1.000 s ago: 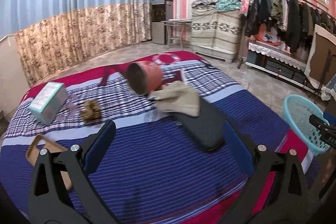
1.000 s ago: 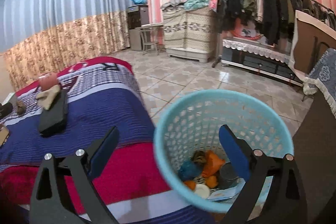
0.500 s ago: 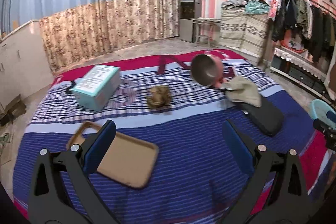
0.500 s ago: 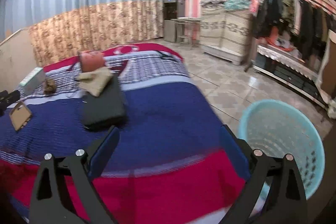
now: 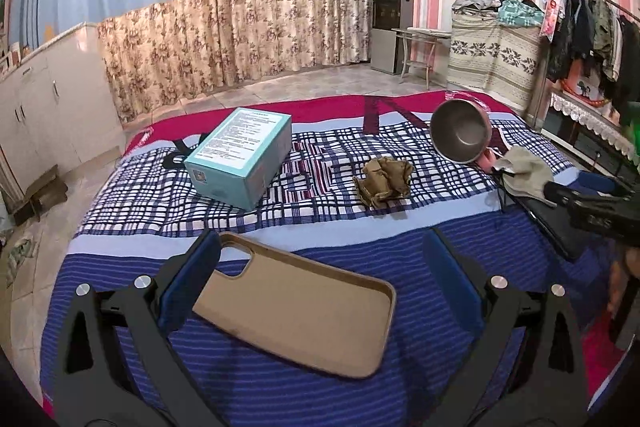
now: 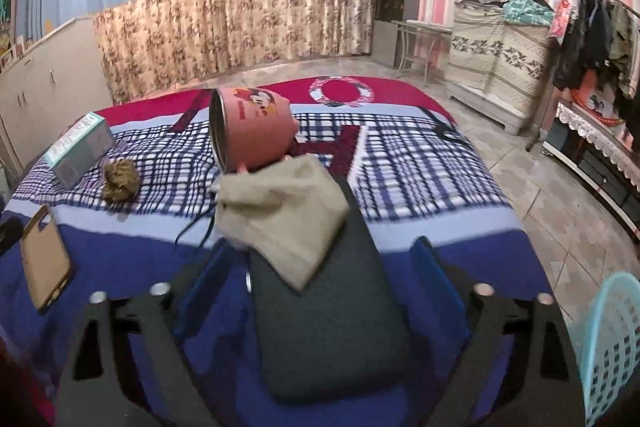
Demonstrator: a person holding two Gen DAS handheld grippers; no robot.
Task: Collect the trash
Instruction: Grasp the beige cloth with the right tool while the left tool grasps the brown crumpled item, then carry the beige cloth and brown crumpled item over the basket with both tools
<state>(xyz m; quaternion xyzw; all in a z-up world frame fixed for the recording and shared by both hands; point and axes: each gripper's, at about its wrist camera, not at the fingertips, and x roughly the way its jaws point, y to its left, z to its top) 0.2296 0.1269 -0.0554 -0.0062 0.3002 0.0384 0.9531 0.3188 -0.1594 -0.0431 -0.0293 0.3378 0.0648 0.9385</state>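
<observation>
The left gripper (image 5: 320,263) hangs over the bed (image 5: 400,259) with its jaws apart; a tan phone case (image 5: 296,311) lies flat between them, and its near corner is hidden behind the left finger, so contact cannot be judged. Beyond lie a teal box (image 5: 240,157), a crumpled brown paper wad (image 5: 384,179) and a tipped bowl (image 5: 460,135). The right gripper (image 6: 320,263) has just been closing its jaws, which are apart around a dark pouch (image 6: 332,327) with a beige cloth bag (image 6: 284,215) lying on top; the pads do not visibly press on it. The blue basket (image 6: 612,343) is cut off at the right edge, its inside unseen.
</observation>
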